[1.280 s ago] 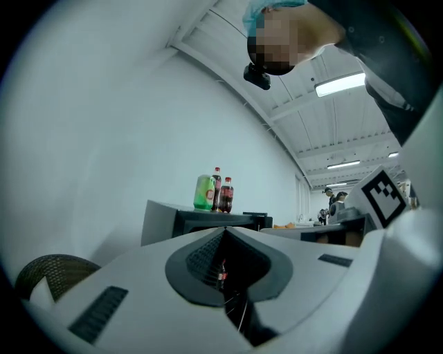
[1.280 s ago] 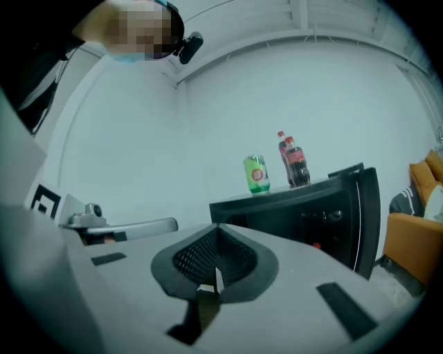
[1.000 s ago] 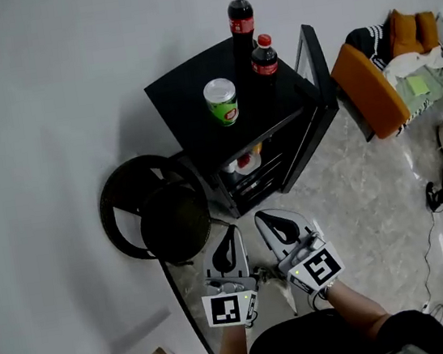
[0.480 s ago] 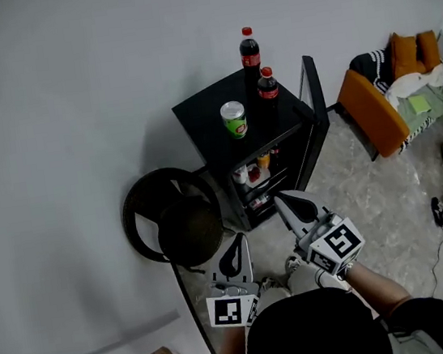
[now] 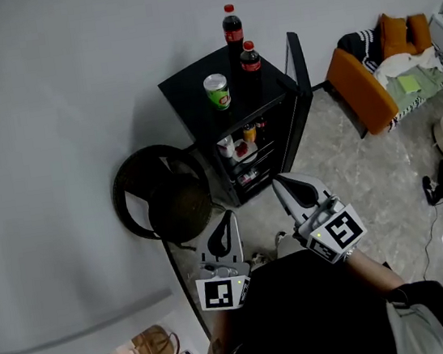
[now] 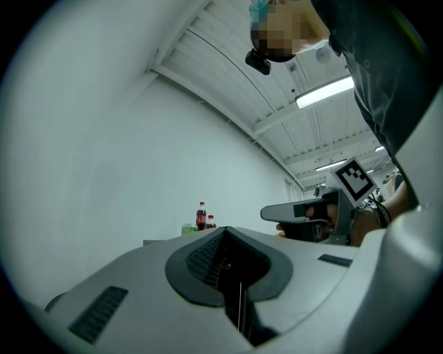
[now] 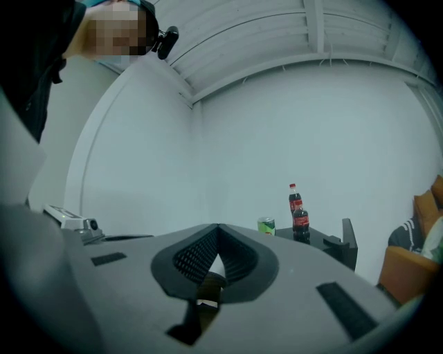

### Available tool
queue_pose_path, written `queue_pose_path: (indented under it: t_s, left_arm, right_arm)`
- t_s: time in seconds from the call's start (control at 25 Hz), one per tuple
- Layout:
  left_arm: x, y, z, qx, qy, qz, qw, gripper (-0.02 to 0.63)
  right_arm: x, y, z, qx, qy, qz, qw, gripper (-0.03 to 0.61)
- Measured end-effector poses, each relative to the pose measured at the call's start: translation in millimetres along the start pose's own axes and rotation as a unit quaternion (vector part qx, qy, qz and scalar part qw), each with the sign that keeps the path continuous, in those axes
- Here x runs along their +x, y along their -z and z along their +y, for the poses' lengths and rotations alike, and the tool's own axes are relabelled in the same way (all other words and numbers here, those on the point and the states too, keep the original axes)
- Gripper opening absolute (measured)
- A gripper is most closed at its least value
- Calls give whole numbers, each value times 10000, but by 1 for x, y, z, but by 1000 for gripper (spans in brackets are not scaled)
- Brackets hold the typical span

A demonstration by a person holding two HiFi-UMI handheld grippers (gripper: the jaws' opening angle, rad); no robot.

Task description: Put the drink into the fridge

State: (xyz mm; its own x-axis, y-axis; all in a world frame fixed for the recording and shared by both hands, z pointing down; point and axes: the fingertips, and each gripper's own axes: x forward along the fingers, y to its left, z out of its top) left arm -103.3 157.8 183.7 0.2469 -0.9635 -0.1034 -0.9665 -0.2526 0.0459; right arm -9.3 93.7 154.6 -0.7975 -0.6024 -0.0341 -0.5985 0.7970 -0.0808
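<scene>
Jaws pressed together, nothing between, on left gripper (image 5: 226, 222) and right gripper (image 5: 283, 188), lower centre; upper centre, open fridge (image 5: 189, 95) bearing cola bottles (image 5: 232, 27), green can (image 5: 217, 92).

Staged test room in an office or lab unit, bare white walls (image 5: 46, 90), ribbed white ceiling (image 6: 228, 76) with fluorescent strip lights (image 6: 325, 92), pale marble-look tile floor (image 5: 367, 168), small black mini fridge (image 5: 195, 102) standing open, orange armchair (image 5: 356, 88) piled with clothes, thin black cables (image 5: 432, 220) loose on the floor
</scene>
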Motion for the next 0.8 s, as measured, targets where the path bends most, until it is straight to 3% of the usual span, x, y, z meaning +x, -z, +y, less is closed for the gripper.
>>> queue_pose_path:
  t_s: [0.24,0.8]
  left_arm:
    - [-3,8,-22,-173,181,137,9996,9]
    - [-5,28,-22,-241,261,242,9991,9]
  right_arm:
    - [-5,8,18,-53,-186,-136,9997,14]
    - [-17,33,12,113,68,235,9996,14]
